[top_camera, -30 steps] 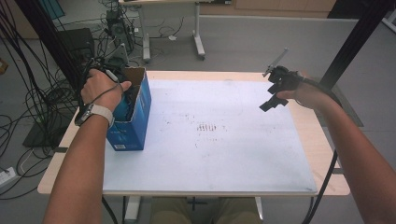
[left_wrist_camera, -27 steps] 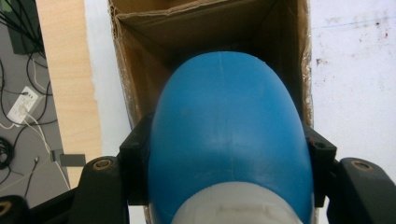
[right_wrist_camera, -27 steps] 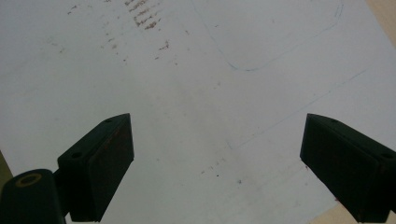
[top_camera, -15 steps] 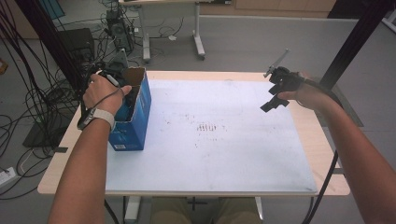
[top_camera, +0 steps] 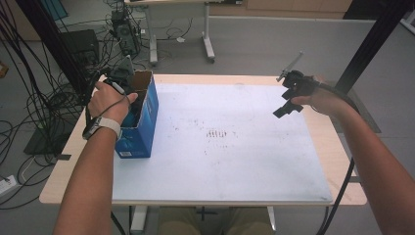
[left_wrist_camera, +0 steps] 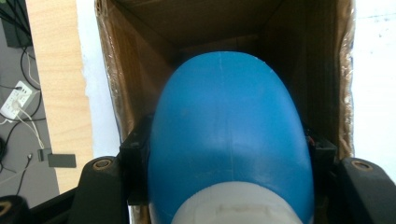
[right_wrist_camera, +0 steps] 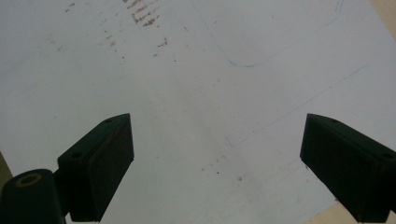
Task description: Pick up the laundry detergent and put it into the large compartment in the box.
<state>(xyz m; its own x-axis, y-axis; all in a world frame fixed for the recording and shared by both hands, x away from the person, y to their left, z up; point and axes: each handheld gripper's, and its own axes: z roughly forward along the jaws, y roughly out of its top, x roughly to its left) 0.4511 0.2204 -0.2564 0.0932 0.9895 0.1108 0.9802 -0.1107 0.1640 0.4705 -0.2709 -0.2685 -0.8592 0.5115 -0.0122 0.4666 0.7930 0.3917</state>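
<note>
The surface spans the middle of the high view, a wooden top with a large white sheet laid over most of it, faintly marked with brown specks near the centre. At the sheet's left edge, in the left-middle of the frame, stands an open-topped blue cardboard box, brown inside. In the left gripper view the box's mouth takes up the upper half, and a rounded blue object with a white band at its lower end sits in the frame's centre, down between the box walls — its far end reaches toward the bottom of the box.

The left tongs are closed against that blue object, one jaw pressed to each side of it.

The right tongs hang above bare sheet at the upper right of the high view — jaws spread wide, holding and touching nothing
</note>
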